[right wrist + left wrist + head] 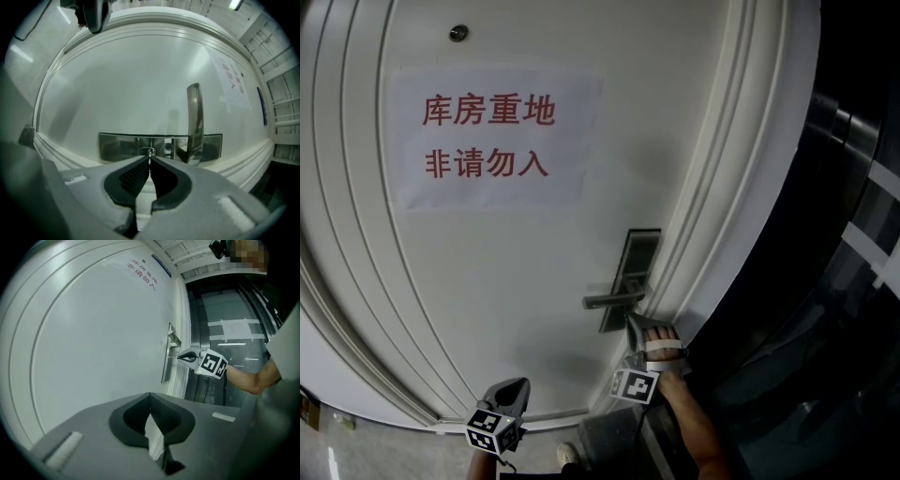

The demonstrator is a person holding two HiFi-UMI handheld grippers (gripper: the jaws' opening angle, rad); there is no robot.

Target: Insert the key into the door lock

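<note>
The steel lock plate carries a small round keyhole. My right gripper is shut on a thin metal key, whose tip sits at the keyhole. In the head view the right gripper touches the lower end of the lock plate, just under the lever handle. In the left gripper view the right gripper holds the key level against the plate. My left gripper hangs back from the white door, shut and holding nothing.
A paper sign with red characters is taped on the door. The moulded door frame runs beside the lock. A dark glass partition stands to the right. The lever handle juts out right next to the keyhole.
</note>
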